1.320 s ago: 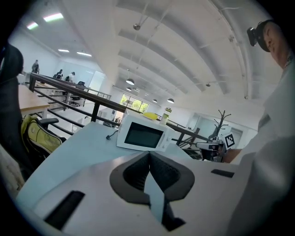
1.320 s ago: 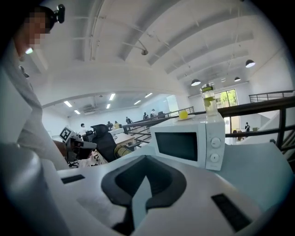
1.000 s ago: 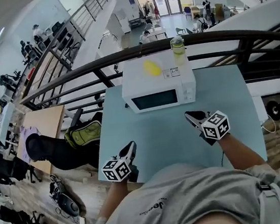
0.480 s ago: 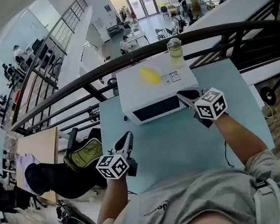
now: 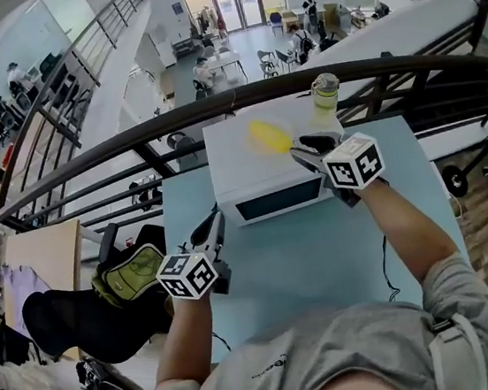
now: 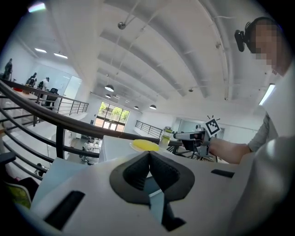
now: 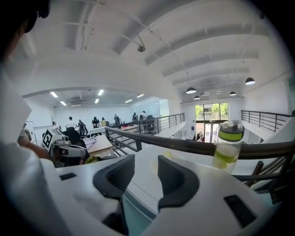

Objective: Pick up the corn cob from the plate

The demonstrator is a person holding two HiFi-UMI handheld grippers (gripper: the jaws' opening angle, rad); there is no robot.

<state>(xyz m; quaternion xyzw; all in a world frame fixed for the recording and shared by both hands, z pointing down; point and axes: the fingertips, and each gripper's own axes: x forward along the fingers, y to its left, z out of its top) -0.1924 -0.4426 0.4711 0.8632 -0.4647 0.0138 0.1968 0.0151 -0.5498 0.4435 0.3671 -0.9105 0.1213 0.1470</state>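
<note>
Looks like the reach step, with no grasp made yet. Working over a pale blue counter carrying a white microwave, with a green-capped bottle and the yellow corn cob up on the microwave's top; cannot tell cob from plate in the blur. Reaching with the right forearm stretched out over the microwave's front right corner, right hand-held gripper pointing towards the cob from just beside it and tilted slightly down, jaws partly apart and opening, nothing between them. Holding the left hand-held gripper lower, over the counter near the microwave's front left corner, jaws closed together on nothing, well apart from the cob. Calls next, probably, for widening the right jaws enough to straddle the cob, lining them across its narrow width, easing forward and closing. Worth minding the bottle close by on the right.
</note>
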